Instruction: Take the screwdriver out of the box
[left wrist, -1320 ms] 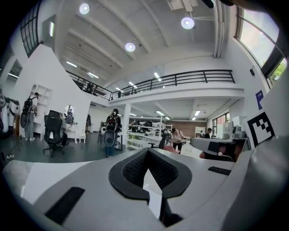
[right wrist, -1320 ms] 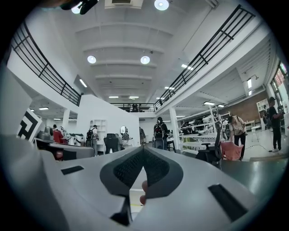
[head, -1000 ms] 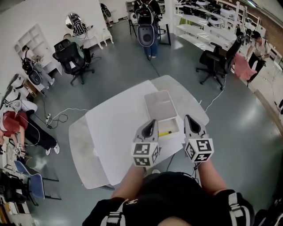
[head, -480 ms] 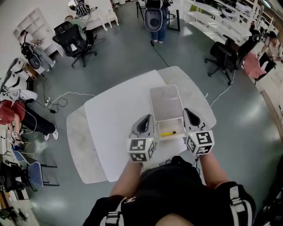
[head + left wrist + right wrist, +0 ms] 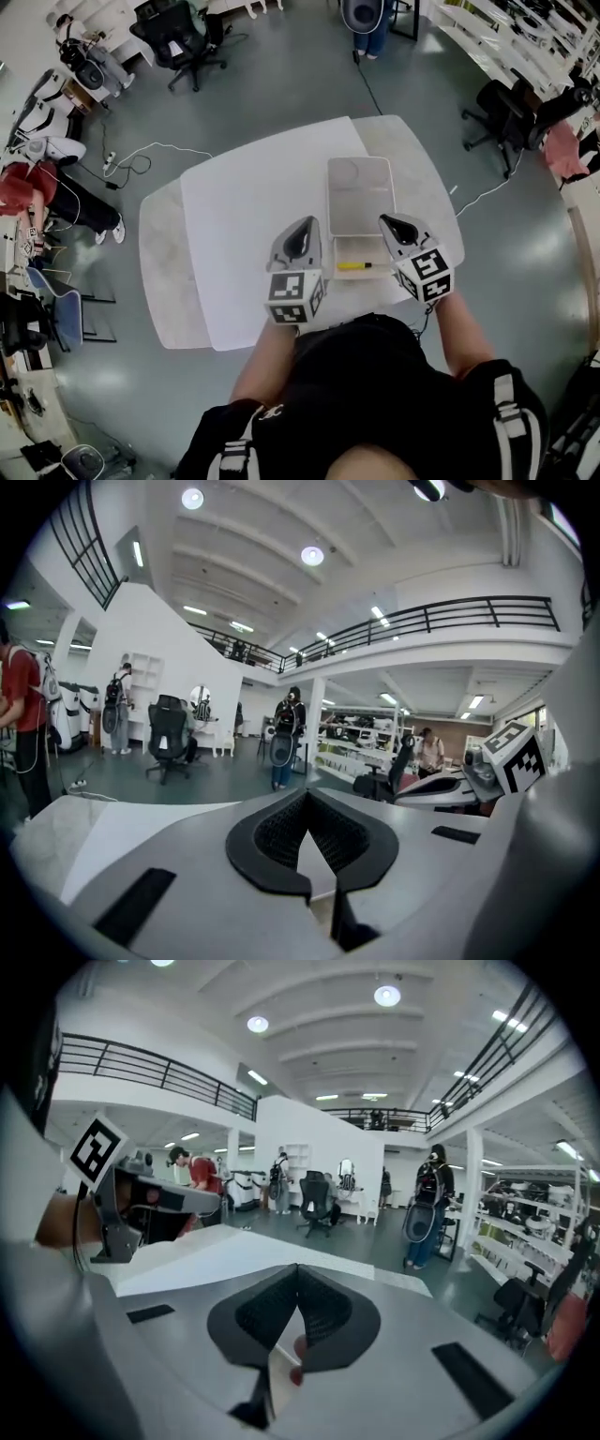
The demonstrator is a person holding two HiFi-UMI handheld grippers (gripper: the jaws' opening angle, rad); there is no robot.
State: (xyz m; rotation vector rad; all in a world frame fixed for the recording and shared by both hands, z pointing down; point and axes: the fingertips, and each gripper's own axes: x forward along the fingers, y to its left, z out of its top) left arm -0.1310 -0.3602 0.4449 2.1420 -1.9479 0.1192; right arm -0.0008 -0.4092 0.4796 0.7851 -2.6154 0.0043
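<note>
Left fingers: The fingers (image 5: 277, 832) of my left gripper (image 5: 307, 794) are pressed together at the tips. They hold nothing. I see only white worktop through the little gap under the tips.
Right fingers: The fingers (image 5: 328, 1316) of my right gripper (image 5: 297, 1267) also meet at the tips. They hold nothing. A small red bit shows low in the gap, and I cannot tell what it is.
Where my grippers are: In the head view the left gripper sits just beside the near left corner of the box (image 5: 360, 247). The right gripper is at the near right corner. Both look to be up in the air, pointing out across the room and not down.
Screwdriver: The yellow screwdriver (image 5: 353, 265) lies flat inside the box, near the front wall. It is between my two grippers, and neither one touches it.
Box: It is open. Its lid (image 5: 360, 190) is flipped back flat on the far side.
Worktop: The box sits on the white worktop (image 5: 244, 244), toward the right side.
Step in hand: I think this is the start, the reaching part. The screwdriver is not picked up yet.
Next move: I think I need to open one pair of fingers, tip that gripper down into the box, close on the yellow part and lift it out.
Watch out: The screwdriver is thin and lies close to the wall, so the fingers may bump the box.
</note>
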